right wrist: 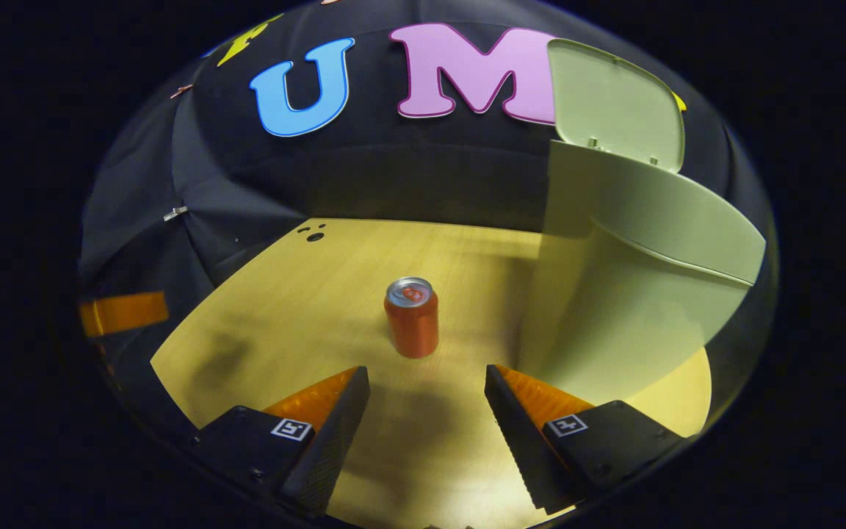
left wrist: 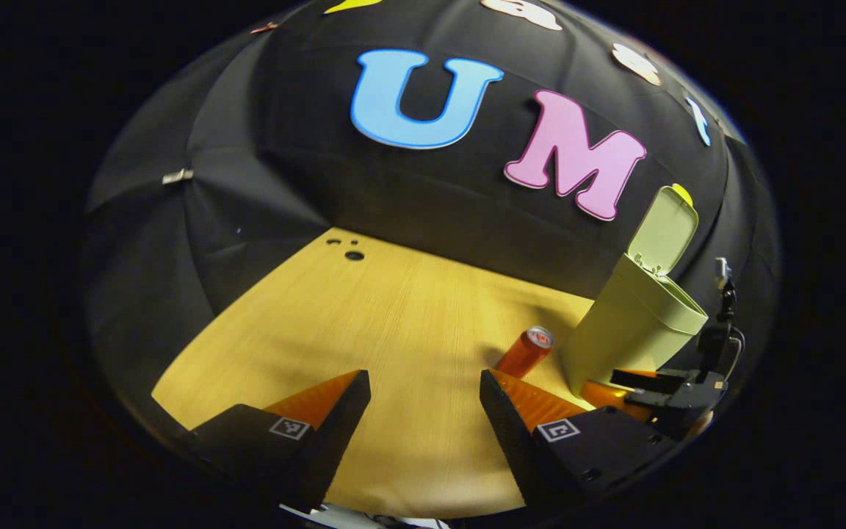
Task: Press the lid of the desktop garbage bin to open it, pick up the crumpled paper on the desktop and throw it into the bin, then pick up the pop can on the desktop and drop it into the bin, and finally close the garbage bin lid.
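Right gripper [right wrist: 427,382]: jaws wide, nothing between them, aimed at the can [right wrist: 412,316], which stands upright on the worktop [right wrist: 283,308] just ahead, left of the bin [right wrist: 614,323]. Lid [right wrist: 614,103] up, mouth open. No crumpled paper on the worktop; likely binned. Left gripper [left wrist: 423,386]: jaws wide, empty, held back. Step in hand: take the can. Best to go in level, straddle it mid-body and close squarely so it doesn't tip, then lift clear of the bin rim.
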Available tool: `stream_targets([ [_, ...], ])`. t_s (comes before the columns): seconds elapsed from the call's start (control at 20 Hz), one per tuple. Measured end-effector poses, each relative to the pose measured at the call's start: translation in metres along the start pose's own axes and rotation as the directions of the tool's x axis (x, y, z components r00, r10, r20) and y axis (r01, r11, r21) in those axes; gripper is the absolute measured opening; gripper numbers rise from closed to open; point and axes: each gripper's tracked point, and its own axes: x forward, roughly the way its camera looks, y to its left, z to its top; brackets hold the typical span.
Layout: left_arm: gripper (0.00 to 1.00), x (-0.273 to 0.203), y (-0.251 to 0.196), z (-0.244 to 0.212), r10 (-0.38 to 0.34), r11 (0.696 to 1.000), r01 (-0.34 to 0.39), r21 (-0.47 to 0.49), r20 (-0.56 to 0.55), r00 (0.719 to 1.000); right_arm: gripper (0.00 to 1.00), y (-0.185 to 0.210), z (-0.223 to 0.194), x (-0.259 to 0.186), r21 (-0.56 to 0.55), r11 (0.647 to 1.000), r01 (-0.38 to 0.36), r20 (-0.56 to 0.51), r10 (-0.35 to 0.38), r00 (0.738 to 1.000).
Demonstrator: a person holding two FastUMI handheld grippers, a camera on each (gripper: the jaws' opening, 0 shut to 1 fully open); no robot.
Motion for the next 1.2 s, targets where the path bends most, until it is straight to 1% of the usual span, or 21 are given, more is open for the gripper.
stream_targets([
  [0.15, 0.96, -0.008, 0.011, -0.02, 0.044, 0.999, -0.044, -0.018, -0.028, 0.999, 0.99, 0.004, 0.005, 0.025, -0.052, 0.999, -0.004, 0.008, 0.004, 1.0],
  [0.3, 0.96, -0.009, 0.016, -0.03, 0.073, 0.997, -0.073, 0.003, -0.042, 0.996, 1.0, 0.007, 0.004, 0.052, -0.053, 0.999, -0.01, -0.002, 0.01, 1.0],
  [0.5, 0.96, -0.005, 0.021, -0.024, 0.119, 0.992, -0.118, 0.053, -0.023, 0.993, 1.0, 0.004, 0.001, 0.088, -0.049, 0.999, -0.002, -0.014, 0.001, 1.0],
  [0.7, 0.96, 0.001, 0.023, -0.02, 0.149, 0.988, -0.148, 0.039, -0.012, 0.989, 0.99, 0.002, -0.004, 0.117, -0.046, 0.999, 0.001, -0.031, -0.003, 1.0],
  [0.9, 0.96, 0.005, 0.024, -0.028, 0.165, 0.986, -0.164, 0.023, -0.031, 0.986, 1.0, 0.004, -0.004, 0.136, -0.051, 0.999, -0.001, -0.039, -0.001, 0.999],
  [1.2, 0.96, 0.005, 0.028, -0.034, 0.18, 0.984, -0.18, 0.016, -0.041, 0.983, 0.99, 0.01, -0.003, 0.15, -0.072, 0.997, -0.01, -0.035, 0.008, 0.999],
])
